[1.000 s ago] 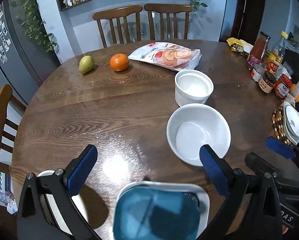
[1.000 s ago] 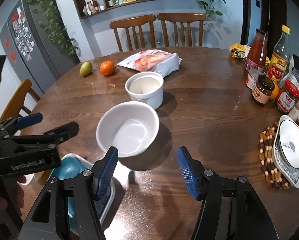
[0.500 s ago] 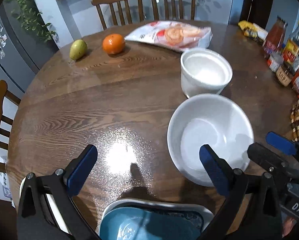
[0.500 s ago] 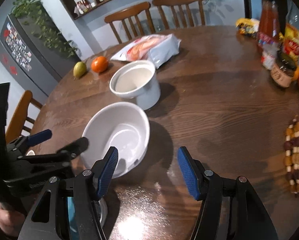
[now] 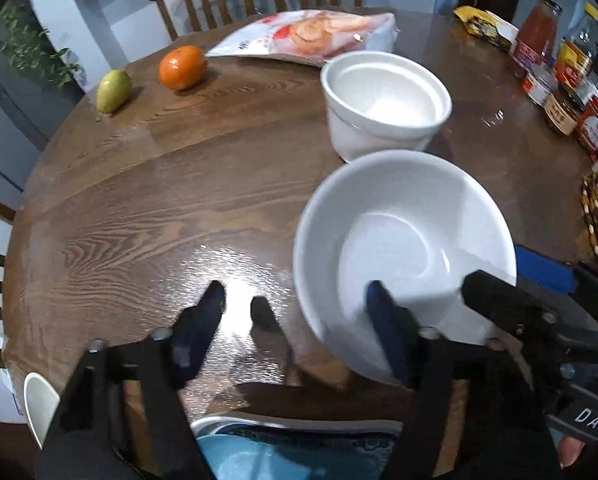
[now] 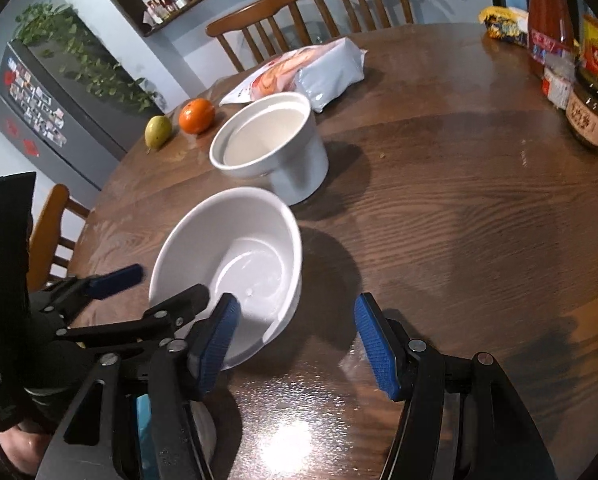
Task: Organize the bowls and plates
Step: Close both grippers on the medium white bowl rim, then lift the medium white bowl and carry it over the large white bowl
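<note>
A wide white bowl (image 5: 403, 248) sits on the round wooden table (image 5: 159, 184); it also shows in the right wrist view (image 6: 235, 264). A deeper white pot (image 5: 383, 104) stands just behind it, seen in the right wrist view too (image 6: 271, 148). My left gripper (image 5: 299, 320) is open, its right finger inside the bowl and its left finger outside, straddling the near-left rim. My right gripper (image 6: 295, 340) is open, its left finger at the bowl's near wall. A blue bowl on a white plate (image 5: 299, 452) lies below the left gripper.
An orange (image 5: 182, 67), a pear (image 5: 114, 91) and a snack bag (image 5: 311, 38) lie at the far side. Jars and bottles (image 5: 559, 80) crowd the right edge, beside a beaded mat (image 5: 597, 224). A white dish (image 5: 39, 408) sits low left. Chairs stand behind the table.
Both grippers moved forward to the wide bowl. The left gripper narrowed a little, and its right finger now reaches inside the bowl; the right gripper's left finger came up to the bowl's wall.
</note>
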A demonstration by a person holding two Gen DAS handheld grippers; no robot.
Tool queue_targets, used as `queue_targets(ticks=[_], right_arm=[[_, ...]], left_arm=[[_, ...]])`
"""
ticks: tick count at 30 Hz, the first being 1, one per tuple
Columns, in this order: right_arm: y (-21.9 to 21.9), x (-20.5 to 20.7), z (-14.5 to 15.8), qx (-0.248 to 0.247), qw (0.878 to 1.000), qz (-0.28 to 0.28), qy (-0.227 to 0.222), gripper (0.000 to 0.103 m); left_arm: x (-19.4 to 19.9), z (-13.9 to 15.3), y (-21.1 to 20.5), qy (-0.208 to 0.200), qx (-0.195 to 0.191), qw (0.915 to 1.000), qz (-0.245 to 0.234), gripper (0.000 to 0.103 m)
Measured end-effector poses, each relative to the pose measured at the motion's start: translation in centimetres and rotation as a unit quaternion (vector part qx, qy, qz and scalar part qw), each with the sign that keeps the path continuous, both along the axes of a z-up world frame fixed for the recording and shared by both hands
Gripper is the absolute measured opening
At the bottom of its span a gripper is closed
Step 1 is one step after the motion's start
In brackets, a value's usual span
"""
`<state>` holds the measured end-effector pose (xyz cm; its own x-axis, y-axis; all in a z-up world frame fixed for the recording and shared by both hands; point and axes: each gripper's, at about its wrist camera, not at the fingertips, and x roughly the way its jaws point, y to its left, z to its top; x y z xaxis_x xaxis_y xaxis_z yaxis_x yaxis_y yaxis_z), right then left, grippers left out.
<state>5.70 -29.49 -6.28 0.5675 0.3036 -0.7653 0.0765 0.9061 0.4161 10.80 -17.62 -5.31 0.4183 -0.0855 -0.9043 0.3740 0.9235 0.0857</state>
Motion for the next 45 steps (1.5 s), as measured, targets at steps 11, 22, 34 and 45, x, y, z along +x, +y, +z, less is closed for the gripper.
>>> queue_targets(ticks=[11,22,34,45], right_arm=[[0.5,0.1,-1.0,0.037,0.999,0.020,0.008,0.033],[0.7,0.2,-0.9,0.018,1.000,0.015,0.007,0.021],[0.6,-1.4,1.3,-0.001,1.000,0.003,-0.030,0.020],[1.0,-2.7,3.0,0.003,0.999,0.002,-0.052,0.020]], left_arm=[[-0.7,-0.7,-1.4,0.025,-0.014,0.9991,-0.032,0.025],[-1.1,-0.1,-1.2,0.018,-0.023,0.9989,-0.037,0.020],[-2.2,2.0,-1.3,-0.013,-0.033,0.9986,-0.040,0.020],[-4.0,4.2,-0.8,-0.038,-0.043,0.9976,-0.039,0.020]])
